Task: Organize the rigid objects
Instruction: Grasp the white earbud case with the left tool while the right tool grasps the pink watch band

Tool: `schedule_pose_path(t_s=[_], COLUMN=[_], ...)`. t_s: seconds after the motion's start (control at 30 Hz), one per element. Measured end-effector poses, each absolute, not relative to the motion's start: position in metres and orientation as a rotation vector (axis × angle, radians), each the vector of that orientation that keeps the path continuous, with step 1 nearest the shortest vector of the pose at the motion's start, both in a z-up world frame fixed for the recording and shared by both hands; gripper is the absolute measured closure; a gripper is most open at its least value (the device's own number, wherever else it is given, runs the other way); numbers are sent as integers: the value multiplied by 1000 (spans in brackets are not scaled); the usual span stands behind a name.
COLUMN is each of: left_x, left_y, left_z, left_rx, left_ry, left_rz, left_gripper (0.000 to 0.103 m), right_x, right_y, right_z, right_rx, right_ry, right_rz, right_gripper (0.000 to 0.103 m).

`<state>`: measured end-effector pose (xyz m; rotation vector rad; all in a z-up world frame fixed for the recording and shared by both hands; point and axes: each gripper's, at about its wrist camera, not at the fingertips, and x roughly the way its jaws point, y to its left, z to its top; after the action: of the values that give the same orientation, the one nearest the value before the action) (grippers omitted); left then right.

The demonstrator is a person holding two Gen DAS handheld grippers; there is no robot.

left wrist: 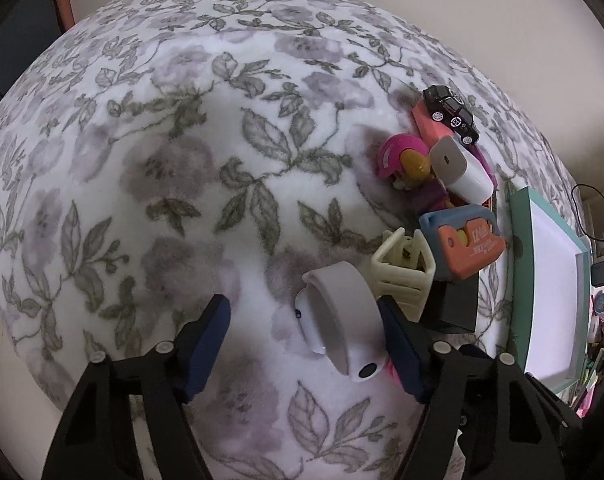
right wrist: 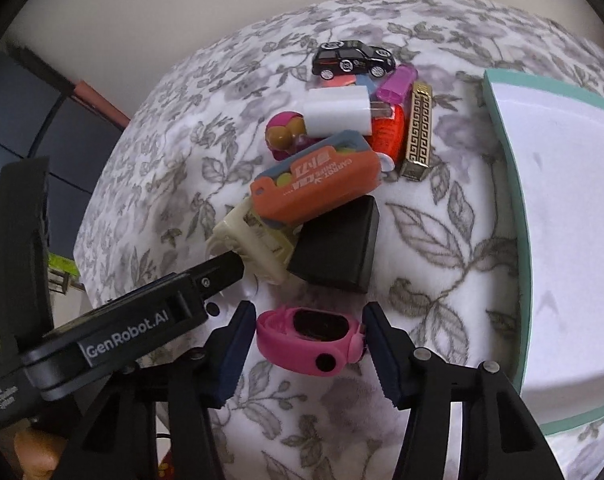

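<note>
While both tongs straddle watches, neither grip is seated.
Left tongs point(left wrist: 303, 344) are spread around the white watch point(left wrist: 337, 320): right pad touching, left pad apart. Right tongs point(right wrist: 307, 354) bracket the pink watch point(right wrist: 307, 340) with pads at its sides; firm pinch cannot be confirmed. Both watches lie on the floral cloth point(left wrist: 182, 160), near the box point(right wrist: 561, 220). Risk: one-sided closing may push the white watch into the clip point(left wrist: 401, 276); curved straps may slip.

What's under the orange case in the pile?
The orange case leans on the cream hair clip and the black box, its far end over the pink-helmet figure. A blue layer sits under its lid. Anything lying flat beneath it is covered.
</note>
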<state>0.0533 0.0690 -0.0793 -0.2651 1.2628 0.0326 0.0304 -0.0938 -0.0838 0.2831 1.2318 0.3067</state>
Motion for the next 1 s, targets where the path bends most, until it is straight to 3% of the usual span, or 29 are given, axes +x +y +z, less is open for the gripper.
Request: schedule_pose_path(t_s=[0.13,0.43,0.5,0.57,1.0], left_x=[59,61,62,61,50], left_y=[67,61,58,56,73], left_z=[-86,-92,-92,-93,-80], left_rx=[-290,-264,-244,-232,-258], left_ry=[1286,1292,1294,1292,1322], left_rz=[15,26,41,50,73], left_gripper=[49,53,56,66,67], right_x=[28,27,26,25,20], right_y=[-101,-104,-105,-104,-116], right_z=[-85,-87,-87,-87,-80], right_rx=[326,346,345,339,392], right_ry=[1240,1245,1249,1251,1240], right_rz=[313,321,324,326,337], right_gripper=[45,45,45,45,46])
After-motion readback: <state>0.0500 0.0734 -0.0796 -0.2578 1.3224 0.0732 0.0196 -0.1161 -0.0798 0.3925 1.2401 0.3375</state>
